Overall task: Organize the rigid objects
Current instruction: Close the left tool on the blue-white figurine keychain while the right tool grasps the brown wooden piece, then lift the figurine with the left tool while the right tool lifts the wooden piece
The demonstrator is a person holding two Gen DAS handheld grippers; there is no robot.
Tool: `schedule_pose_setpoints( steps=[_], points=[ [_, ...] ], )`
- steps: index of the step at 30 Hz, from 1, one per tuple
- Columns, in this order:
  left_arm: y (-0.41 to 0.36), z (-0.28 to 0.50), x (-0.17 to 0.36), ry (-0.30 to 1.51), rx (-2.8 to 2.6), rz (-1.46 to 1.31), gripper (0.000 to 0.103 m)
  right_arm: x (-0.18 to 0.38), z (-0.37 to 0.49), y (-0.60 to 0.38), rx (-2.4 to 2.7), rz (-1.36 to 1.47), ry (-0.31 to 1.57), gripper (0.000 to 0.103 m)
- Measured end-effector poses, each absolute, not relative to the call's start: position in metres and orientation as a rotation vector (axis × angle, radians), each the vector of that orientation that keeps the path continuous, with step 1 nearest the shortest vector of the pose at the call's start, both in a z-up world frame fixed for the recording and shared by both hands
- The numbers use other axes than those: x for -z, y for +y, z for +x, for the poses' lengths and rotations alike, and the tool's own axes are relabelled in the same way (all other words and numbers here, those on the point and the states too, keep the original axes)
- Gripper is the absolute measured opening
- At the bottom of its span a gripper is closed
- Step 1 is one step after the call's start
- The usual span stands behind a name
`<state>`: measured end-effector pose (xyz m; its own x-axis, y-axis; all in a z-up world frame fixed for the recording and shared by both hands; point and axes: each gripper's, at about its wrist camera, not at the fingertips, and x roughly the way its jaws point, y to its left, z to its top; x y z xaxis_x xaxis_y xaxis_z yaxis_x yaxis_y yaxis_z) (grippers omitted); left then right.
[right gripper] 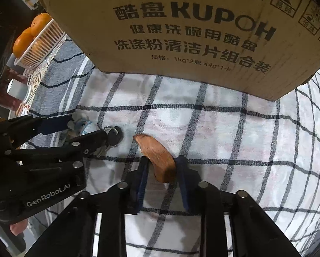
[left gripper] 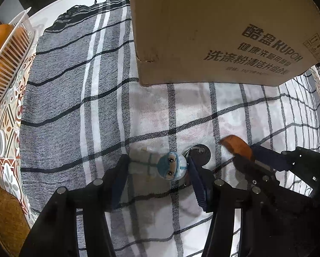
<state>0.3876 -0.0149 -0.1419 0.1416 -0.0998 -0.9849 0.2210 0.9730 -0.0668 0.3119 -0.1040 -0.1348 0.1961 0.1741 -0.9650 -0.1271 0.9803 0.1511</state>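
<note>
Nearest, the left gripper (left gripper: 157, 169) pinches the small masked figurine keychain (left gripper: 160, 166) across its body and head as it lies on the checked cloth (left gripper: 99, 111); it looks light, hard and smooth, so a hold across the bulkier torso seems safer than the rounded head, with the ring and dark fob (left gripper: 199, 153) left to trail. Just beside it, the right gripper (right gripper: 161, 171) clamps the brown wooden crescent (right gripper: 156, 156) near its thick end: stiff, light, unlikely to crush. Beyond both stands the cardboard box (right gripper: 181, 42).
</note>
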Motion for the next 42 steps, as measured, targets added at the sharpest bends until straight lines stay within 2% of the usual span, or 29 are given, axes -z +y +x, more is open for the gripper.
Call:
schedule_pose_setpoints(
  steps=[12, 29, 42],
  points=[
    [-0.011, 0.360, 0.122, 1.383, 0.240, 0.105, 0.054, 0.129, 0.304, -0.121, -0.194, 0.082, 1.342, 0.024],
    [-0.004, 0.330, 0.082, 1.288, 0.269, 0.087, 0.054, 0.089, 0.273, -0.148, -0.157, 0.100, 1.246, 0.024],
    [0.009, 0.344, 0.087, 1.341, 0.308, 0.034, 0.054, 0.075, 0.275, -0.135, -0.149, 0.088, 1.229, 0.024]
  ],
)
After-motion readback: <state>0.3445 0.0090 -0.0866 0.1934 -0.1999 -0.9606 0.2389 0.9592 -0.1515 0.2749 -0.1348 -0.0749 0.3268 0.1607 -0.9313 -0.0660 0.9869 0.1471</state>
